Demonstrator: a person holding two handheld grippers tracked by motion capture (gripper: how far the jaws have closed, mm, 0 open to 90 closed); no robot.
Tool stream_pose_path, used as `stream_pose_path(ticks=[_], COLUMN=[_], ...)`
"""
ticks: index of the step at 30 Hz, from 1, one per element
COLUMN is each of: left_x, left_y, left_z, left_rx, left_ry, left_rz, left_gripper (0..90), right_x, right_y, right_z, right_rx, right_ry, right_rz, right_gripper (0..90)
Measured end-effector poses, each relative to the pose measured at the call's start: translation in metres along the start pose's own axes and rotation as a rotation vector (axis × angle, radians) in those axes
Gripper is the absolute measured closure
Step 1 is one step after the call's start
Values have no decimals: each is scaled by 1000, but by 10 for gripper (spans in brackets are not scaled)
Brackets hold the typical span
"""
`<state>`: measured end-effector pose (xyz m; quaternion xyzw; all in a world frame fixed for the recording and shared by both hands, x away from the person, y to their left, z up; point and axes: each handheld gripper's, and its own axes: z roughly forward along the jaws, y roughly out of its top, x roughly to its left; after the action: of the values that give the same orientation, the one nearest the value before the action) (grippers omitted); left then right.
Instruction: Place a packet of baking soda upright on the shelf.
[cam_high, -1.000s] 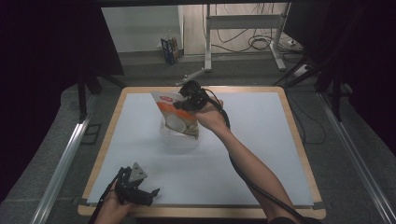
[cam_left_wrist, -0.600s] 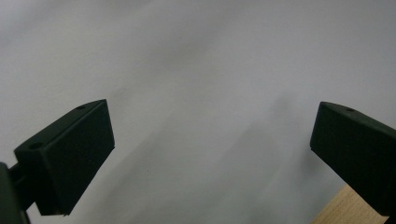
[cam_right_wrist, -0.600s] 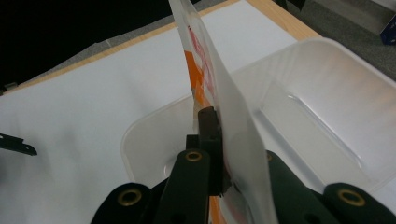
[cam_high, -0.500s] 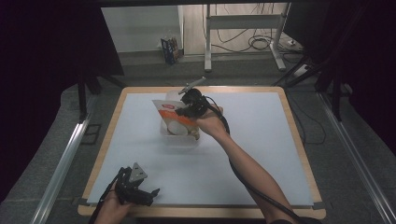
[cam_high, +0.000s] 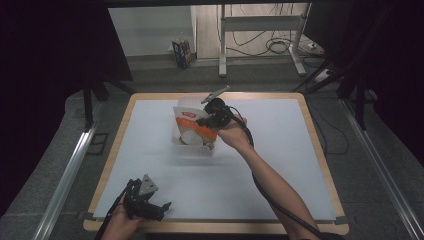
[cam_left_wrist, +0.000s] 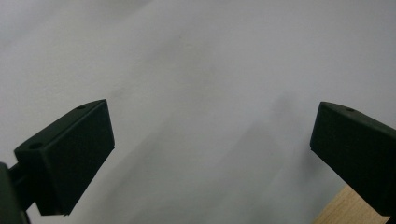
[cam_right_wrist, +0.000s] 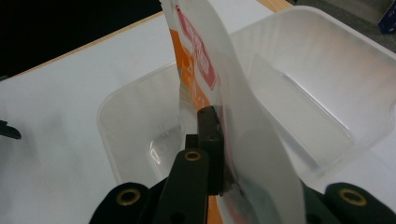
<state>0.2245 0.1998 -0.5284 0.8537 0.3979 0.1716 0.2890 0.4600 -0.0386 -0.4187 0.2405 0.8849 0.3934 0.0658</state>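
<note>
A white and orange pouch (cam_high: 192, 129) with a red label hangs upright from my right gripper (cam_high: 210, 119), which is shut on its edge. In the right gripper view the pouch (cam_right_wrist: 212, 88) stands over a clear plastic tub (cam_right_wrist: 322, 88), its lower part inside the tub, with the black jaws pinching it near the bottom of the frame at my right gripper (cam_right_wrist: 219, 158). The tub (cam_high: 186, 107) sits on the far middle of the white mat (cam_high: 280, 165). My left gripper (cam_high: 150, 206) rests at the near left of the mat, open, with nothing between its fingers (cam_left_wrist: 70, 158).
The mat covers a wooden-edged table (cam_high: 320, 150). A cable trails from the right gripper along the forearm. Beyond the table stand a desk frame (cam_high: 260, 35) with loose cables and a small box (cam_high: 181, 52) on the floor. Metal rails run along both sides.
My right gripper has carried the pouch down and toward the near side, lowering it into the tub. The left gripper has stayed in place.
</note>
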Motion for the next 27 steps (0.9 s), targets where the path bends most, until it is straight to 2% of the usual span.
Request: stream_pose_path(ticks=[4,7,11,12,14,16,17,21,27], left_x=[0,0,0,0,-1,-1,-1,0,0], left_y=[0,0,0,0,0,0,0,0,0], left_z=[0,0,0,0,1,1,1,1,1], left_rx=[0,1,3,5,7,8,9,6,4], left_ry=[0,0,1,1,2,2,2,1,-2], left_rz=[1,1,4,5,7,7,7,3,-2], left_gripper=[0,0,0,0,0,0,0,0,0], right_x=[-5,-5,-3,-3,-3,-4,-4,-3,0], right_y=[-4,-5,-5,-5,-6,-7,-7,-7,-6], right_z=[0,0,-2,-2,-4,-5,-5,-6,-7], right_rx=[3,8,22,22,13,7,7,2,0], right_ry=[1,-3,-37,-37,-47,-57,-57,-59,-69], right_rz=[14,6,1,1,3,2,2,-1,-16], right_gripper=[869,850,703,703,633,523,523,397,282])
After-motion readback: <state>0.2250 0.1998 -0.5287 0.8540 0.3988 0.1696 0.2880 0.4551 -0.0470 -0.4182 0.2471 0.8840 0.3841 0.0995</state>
